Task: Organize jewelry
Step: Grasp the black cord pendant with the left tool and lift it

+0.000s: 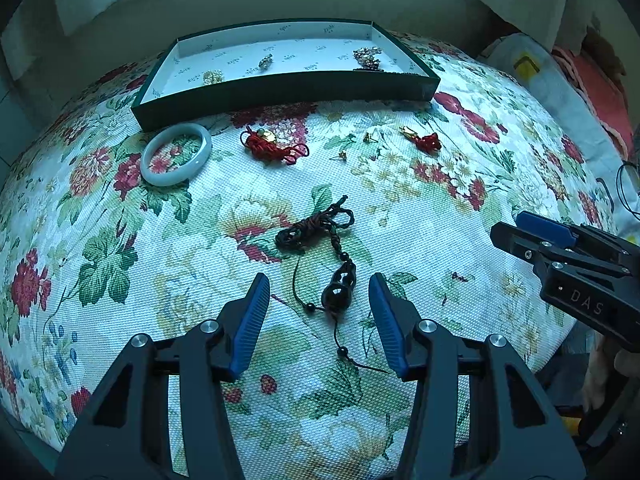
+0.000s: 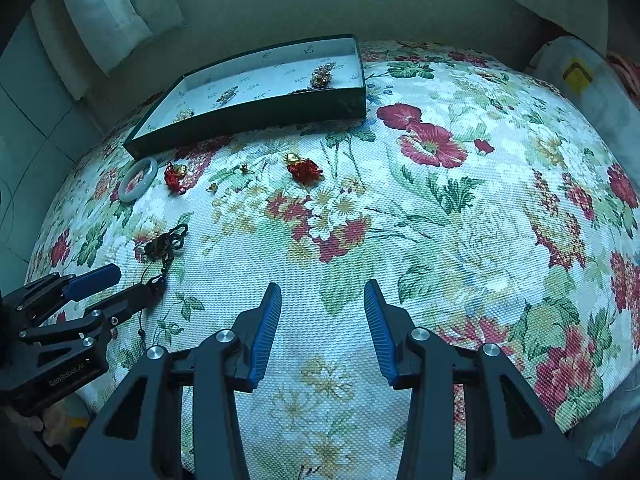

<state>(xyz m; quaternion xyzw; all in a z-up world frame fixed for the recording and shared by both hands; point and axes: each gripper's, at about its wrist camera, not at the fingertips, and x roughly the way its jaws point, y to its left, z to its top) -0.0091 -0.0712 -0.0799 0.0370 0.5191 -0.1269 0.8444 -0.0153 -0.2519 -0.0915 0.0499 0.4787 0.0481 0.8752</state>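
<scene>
A dark gourd pendant (image 1: 338,290) on a coiled dark cord (image 1: 312,226) lies on the floral cloth between the fingers of my open left gripper (image 1: 319,284); the cord also shows in the right wrist view (image 2: 164,242). A green tray (image 1: 280,94) at the back holds three small pieces. In front of it lie a pale jade bangle (image 1: 176,155), a red knotted charm (image 1: 272,146), two small gold earrings (image 1: 368,137) and a second red charm (image 1: 426,140). My right gripper (image 2: 322,292) is open and empty over bare cloth.
The floral cloth (image 2: 440,240) covers a rounded table. The right gripper's body (image 1: 580,276) is close on the left gripper's right. White cushions (image 2: 116,12) and a wall stand behind the tray. Wrapped bundles (image 2: 580,80) lie at the far right.
</scene>
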